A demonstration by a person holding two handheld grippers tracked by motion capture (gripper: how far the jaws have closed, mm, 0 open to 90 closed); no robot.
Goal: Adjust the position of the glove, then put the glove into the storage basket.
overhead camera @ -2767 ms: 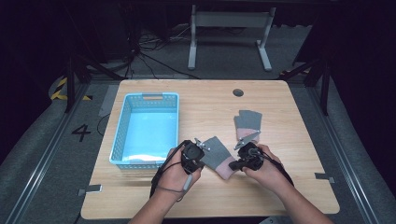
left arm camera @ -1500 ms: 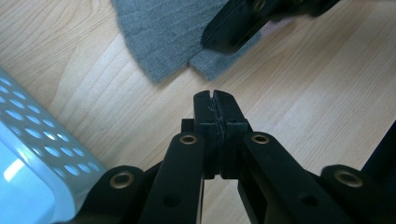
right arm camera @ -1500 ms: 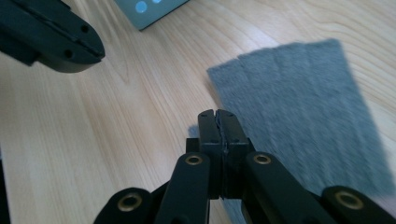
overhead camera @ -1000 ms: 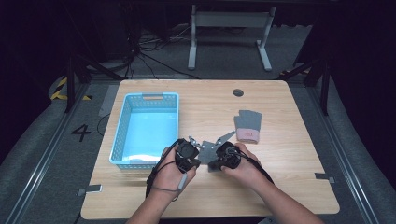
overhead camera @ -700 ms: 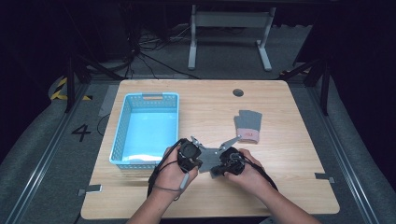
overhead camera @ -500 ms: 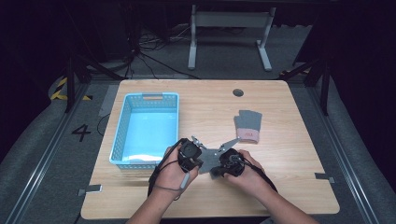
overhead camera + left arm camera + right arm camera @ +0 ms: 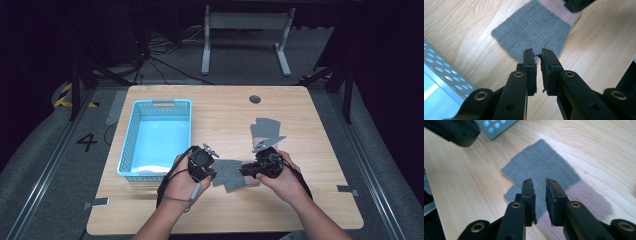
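on the light wooden table, near the front edge, a small flat piece of grey knitted cloth with a pink end lies between the two hands. the left black gripper is just beside the cloth's left side, and its jaws have just been opening a little. in the left gripper view there is a thin gap between the pads, and the cloth lies on the table past the tips, not pinched. the right black gripper is at the cloth's right side. its jaws have just been opening too, and in the right gripper view they stand apart above the cloth with nothing held. a light blue plastic basket with holes in its walls sits to the left, close to the left hand. another grey and pink folded cloth lies farther back on the right.
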